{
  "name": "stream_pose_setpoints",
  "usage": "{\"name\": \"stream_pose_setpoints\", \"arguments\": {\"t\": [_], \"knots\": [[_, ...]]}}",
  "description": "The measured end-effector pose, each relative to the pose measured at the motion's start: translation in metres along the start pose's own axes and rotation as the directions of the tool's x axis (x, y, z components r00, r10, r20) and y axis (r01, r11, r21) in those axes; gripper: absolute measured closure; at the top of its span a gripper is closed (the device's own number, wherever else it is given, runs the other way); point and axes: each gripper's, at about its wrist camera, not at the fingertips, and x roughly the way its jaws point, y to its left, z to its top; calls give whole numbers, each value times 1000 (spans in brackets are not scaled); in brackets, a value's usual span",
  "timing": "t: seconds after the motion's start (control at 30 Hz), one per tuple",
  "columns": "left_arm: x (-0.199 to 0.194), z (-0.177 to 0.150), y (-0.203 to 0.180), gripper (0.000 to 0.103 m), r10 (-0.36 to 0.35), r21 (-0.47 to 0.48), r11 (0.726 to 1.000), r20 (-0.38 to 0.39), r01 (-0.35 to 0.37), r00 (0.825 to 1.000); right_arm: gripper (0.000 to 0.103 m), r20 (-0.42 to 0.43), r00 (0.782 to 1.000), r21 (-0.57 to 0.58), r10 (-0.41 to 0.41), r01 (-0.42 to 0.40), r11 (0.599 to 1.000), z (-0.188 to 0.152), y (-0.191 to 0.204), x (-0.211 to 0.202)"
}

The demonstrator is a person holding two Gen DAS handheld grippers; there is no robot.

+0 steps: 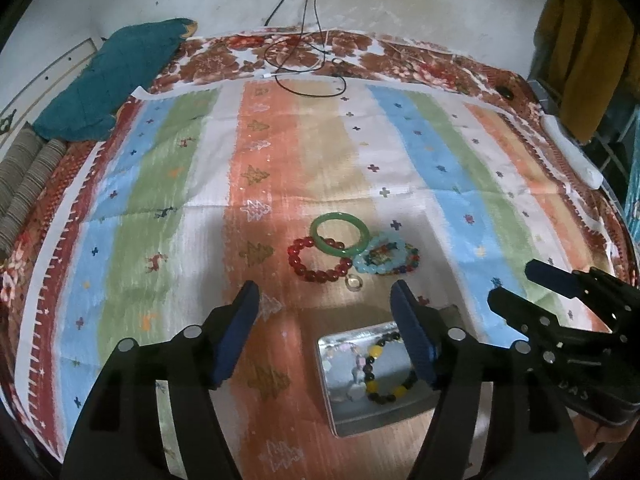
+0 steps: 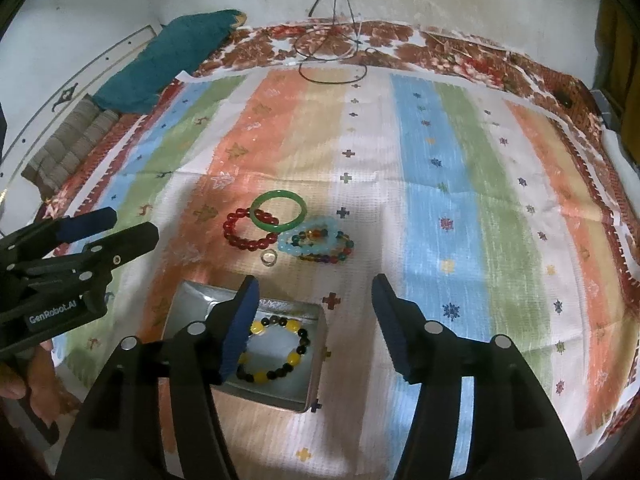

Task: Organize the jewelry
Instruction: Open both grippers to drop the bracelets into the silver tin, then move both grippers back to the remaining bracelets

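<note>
Jewelry, loose lot: a green bangle (image 1: 340, 233) overlapping a red bead bracelet (image 1: 316, 260), a pale blue bead bracelet (image 1: 376, 258) on a multicoloured bead bracelet (image 2: 332, 250), and a small clear ring (image 1: 354, 282), all clustered on the striped cloth (image 1: 200, 184) ahead of you. Stored lot: a yellow-and-black bead bracelet (image 2: 276, 350) in the metal tin (image 2: 316, 360), just nearer. Your left gripper (image 1: 324, 336) and right gripper (image 2: 316, 328) both hover with jaws wide, holding nothing.
</note>
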Motion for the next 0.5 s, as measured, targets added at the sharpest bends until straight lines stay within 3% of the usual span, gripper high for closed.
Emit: {"name": "stream_pose_setpoints", "arguments": {"t": [0.27,0.5], "knots": [[14,14,4,24,32,10,999,-16,-32,999,35,-44,999,-7,-16,16,1000,10,-2,17],[35,28,8,23,59,14,998,-38,-59,998,31,-93,995,-10,-24,24,1000,21,-6,40]]}}
